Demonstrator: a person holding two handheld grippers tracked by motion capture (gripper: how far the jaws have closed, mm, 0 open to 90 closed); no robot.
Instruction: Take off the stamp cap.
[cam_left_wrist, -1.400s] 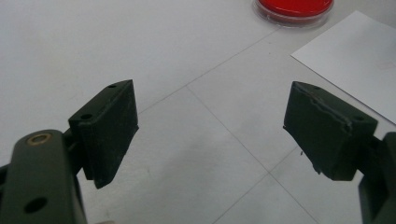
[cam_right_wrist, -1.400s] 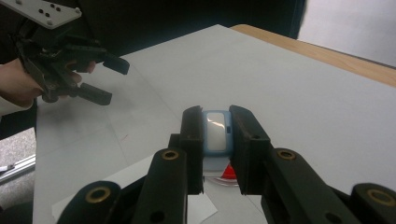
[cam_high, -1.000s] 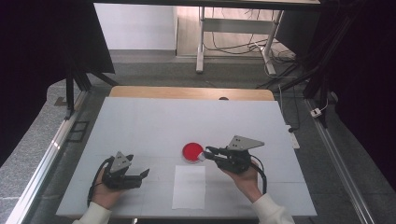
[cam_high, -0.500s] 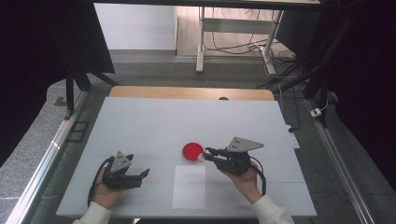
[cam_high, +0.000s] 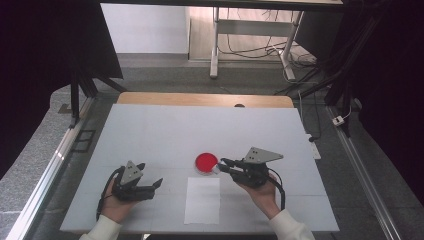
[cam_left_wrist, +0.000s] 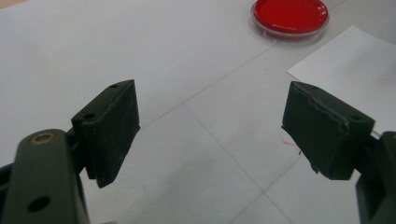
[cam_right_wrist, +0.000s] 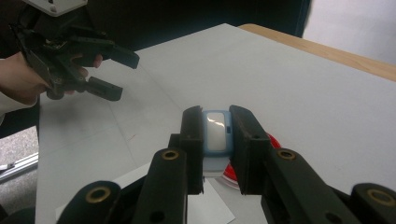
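Note:
My right gripper (cam_right_wrist: 217, 144) is shut on a small light-blue block with a white face (cam_right_wrist: 217, 130), held just above the near edge of a round red dish (cam_right_wrist: 273, 140). From above, the right gripper (cam_high: 223, 165) points left at the red dish (cam_high: 206, 162) in the middle of the table. My left gripper (cam_high: 154, 186) rests at the front left with its jaws wide apart and nothing between them. In its own view the left gripper (cam_left_wrist: 210, 135) faces the red dish (cam_left_wrist: 289, 16) farther off.
A white sheet of paper (cam_high: 202, 200) lies flat in front of the dish, between the two hands; its corner, the paper (cam_left_wrist: 355, 60), shows beside the left jaws. The white table (cam_high: 200, 130) has a wooden strip (cam_high: 200, 99) along its far edge.

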